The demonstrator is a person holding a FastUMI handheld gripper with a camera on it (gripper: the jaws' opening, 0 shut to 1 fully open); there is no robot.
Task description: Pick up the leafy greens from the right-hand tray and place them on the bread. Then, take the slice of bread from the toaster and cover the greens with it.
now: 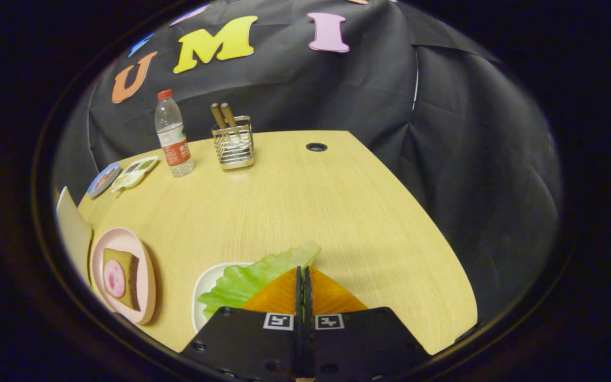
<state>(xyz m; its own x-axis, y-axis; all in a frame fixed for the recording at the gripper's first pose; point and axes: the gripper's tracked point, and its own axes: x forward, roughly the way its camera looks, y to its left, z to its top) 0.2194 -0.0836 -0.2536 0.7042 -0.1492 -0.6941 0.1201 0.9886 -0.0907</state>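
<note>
My gripper (303,269) has its two fingers pressed together, and a green lettuce leaf (252,278) runs out from between their tips to the left, over a white tray (203,289). The leaf's pale tip pokes out just beyond the fingertips. Farther left a pink plate (143,281) carries a slice of bread (131,276) topped with a round pink slice of ham (115,278). A cream-coloured object (73,231), cut off by the view, stands beyond the pink plate; I cannot tell what it is.
On the far left part of the wooden table (311,207) stand a water bottle (173,135) and a wire utensil holder (233,144) with two wooden handles. Two small dishes (125,176) lie left of the bottle. A cable hole (316,147) sits near the far edge.
</note>
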